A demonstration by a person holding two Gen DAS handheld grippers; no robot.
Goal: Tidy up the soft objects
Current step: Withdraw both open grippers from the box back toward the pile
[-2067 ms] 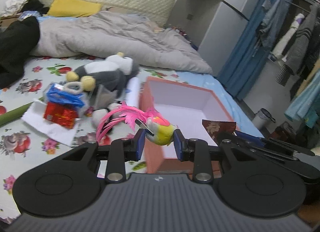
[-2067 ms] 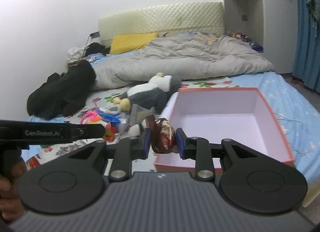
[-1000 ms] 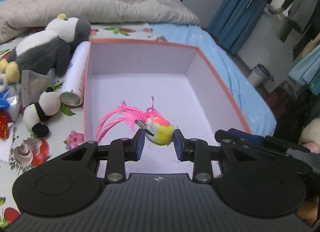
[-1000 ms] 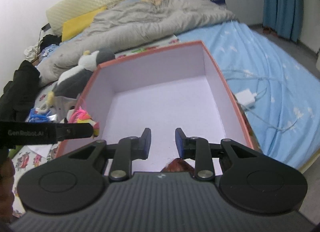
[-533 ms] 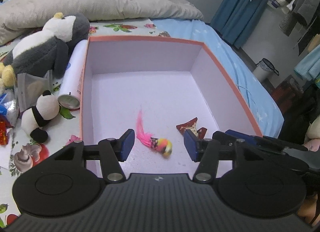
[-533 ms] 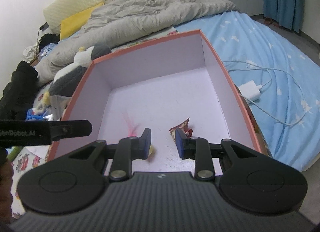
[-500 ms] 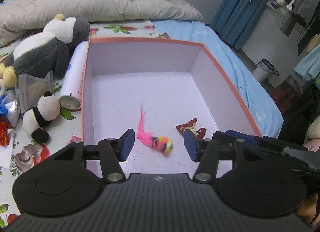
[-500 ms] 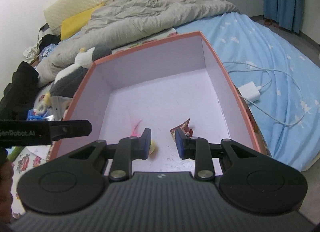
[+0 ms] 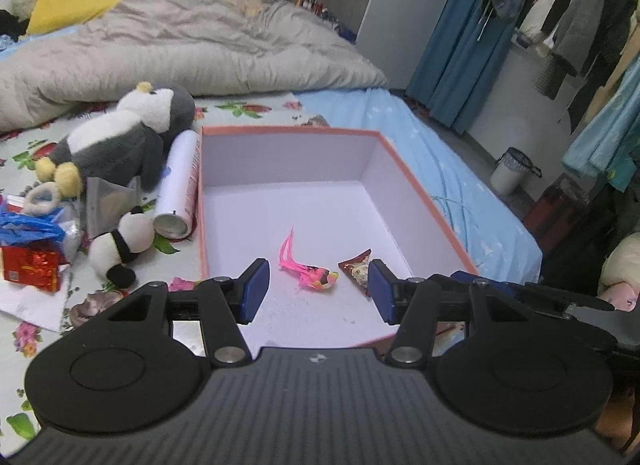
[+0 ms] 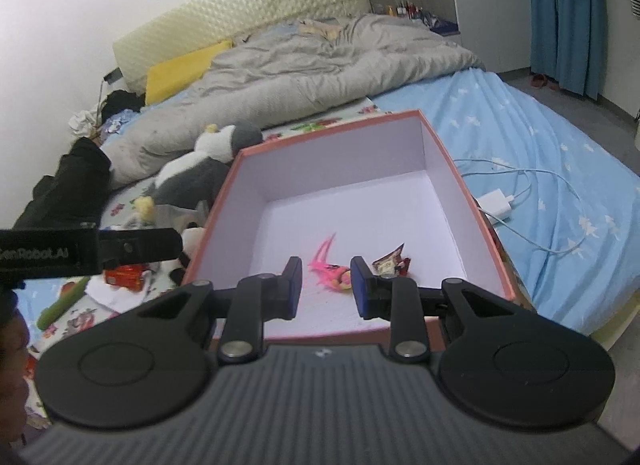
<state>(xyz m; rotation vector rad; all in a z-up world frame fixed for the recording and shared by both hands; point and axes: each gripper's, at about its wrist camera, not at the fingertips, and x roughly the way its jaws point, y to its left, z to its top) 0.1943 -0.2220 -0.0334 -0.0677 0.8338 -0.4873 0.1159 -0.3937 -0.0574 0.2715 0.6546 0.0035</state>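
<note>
Both claws hang released over the near end of the open pink-rimmed box (image 9: 404,185), and neither grips anything. Left claw (image 9: 316,291) has its blue pads spread wide; just ahead of it and between them, on the white floor of the box, lies the pink feathered toy (image 9: 308,271) with its yellow-and-orange head toward the right pad. Just beside that toy, in front of the right pad, lies the brown patterned soft piece (image 9: 358,269); the two look nearly touching, though I cannot tell whether they meet. Right claw (image 10: 326,285) is parted more narrowly, and through its gap the feathered toy (image 10: 332,271) shows again, with the brown piece (image 10: 390,263) just past its right pad. To the left of the left claw, outside the box on the flowered bed sheet (image 9: 28,149), a small panda plush (image 9: 120,245) sits near a white spray can (image 9: 180,185) that lies against the box wall. Farther ahead on that side a grey-and-white penguin plush (image 9: 124,141) lies on its side, with a red packet (image 9: 30,267) and a blue bag (image 9: 28,225) nearer the left edge. Beyond the box a grey duvet (image 9: 180,45) is heaped on the bed. To the right of the right claw a white charger and cable (image 10: 496,203) rest on the blue sheet.
</note>
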